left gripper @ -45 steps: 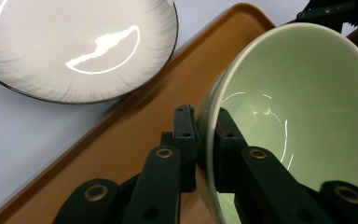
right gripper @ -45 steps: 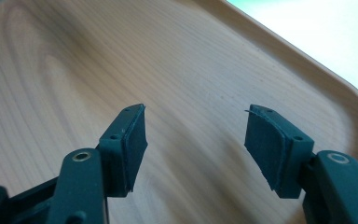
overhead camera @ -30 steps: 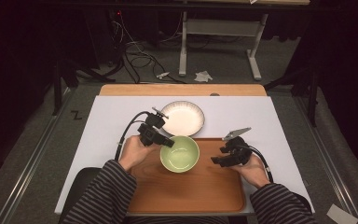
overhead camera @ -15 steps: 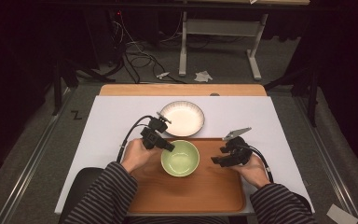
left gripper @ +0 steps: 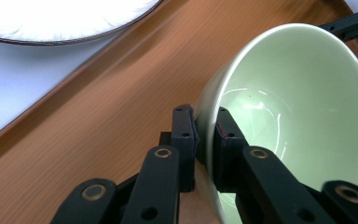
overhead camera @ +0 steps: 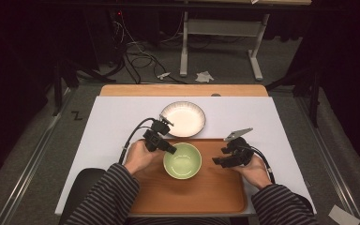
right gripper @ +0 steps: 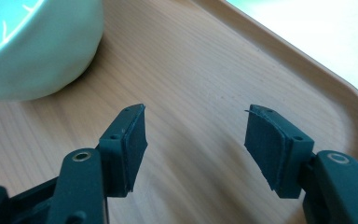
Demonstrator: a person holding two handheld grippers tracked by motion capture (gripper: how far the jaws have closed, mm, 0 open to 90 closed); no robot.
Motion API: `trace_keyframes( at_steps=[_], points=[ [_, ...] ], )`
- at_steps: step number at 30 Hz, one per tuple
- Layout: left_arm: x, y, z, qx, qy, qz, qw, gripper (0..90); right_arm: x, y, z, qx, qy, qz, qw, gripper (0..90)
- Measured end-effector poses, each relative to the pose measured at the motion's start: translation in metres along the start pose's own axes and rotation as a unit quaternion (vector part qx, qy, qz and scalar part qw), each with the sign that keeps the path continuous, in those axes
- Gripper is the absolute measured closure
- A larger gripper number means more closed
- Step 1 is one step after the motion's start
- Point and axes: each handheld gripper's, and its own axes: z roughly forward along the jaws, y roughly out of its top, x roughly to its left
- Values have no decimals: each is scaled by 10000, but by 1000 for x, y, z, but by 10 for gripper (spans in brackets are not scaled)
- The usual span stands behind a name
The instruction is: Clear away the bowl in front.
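A pale green bowl [overhead camera: 183, 161] stands on the wooden tray [overhead camera: 215, 194] in front of the person. My left gripper [overhead camera: 171, 150] is shut on the bowl's left rim; in the left gripper view one jaw sits outside the wall and the other inside the green bowl [left gripper: 303, 112], with my left gripper [left gripper: 206, 135] pinching the edge. My right gripper [overhead camera: 217, 161] hovers open just right of the bowl, over the tray. In the right gripper view my right gripper [right gripper: 196, 140] holds nothing, and the green bowl [right gripper: 32, 46] lies at the upper left.
A white plate [overhead camera: 183, 119] with a dark rim lies on the white table cover [overhead camera: 108, 126] just beyond the tray. The plate's edge [left gripper: 65, 18] shows at the top of the left gripper view. A wooden table strip [overhead camera: 183, 90] runs along the far side.
The bowl and my left gripper have shifted slightly toward the near side of the tray. The right gripper has stayed put.
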Motion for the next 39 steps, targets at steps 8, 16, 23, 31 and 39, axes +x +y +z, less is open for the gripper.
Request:
trace_keyframes(
  at_steps=[8, 16, 23, 31, 39],
  points=[
    [3, 0, 1, -30, 1, -71, 10000, 823, 0, 0, 0, 14, -2, 0, 10000, 400],
    [4, -1, 3, -72, 52, -67, 9999, 826, 0, 0, 1, 12, 23, -10, 10000, 400],
    [6, -2, 2, -110, -8, -102, 9999, 826, 1, 0, 1, 14, 19, -18, 10000, 400],
    [5, -3, 5, -203, -43, -164, 9997, 771, 1, 0, 1, 35, 29, 22, 10000, 400],
    [4, -5, 7, -236, -5, -185, 9996, 627, 0, 0, 1, 36, 17, -51, 10000, 400]
  ],
)
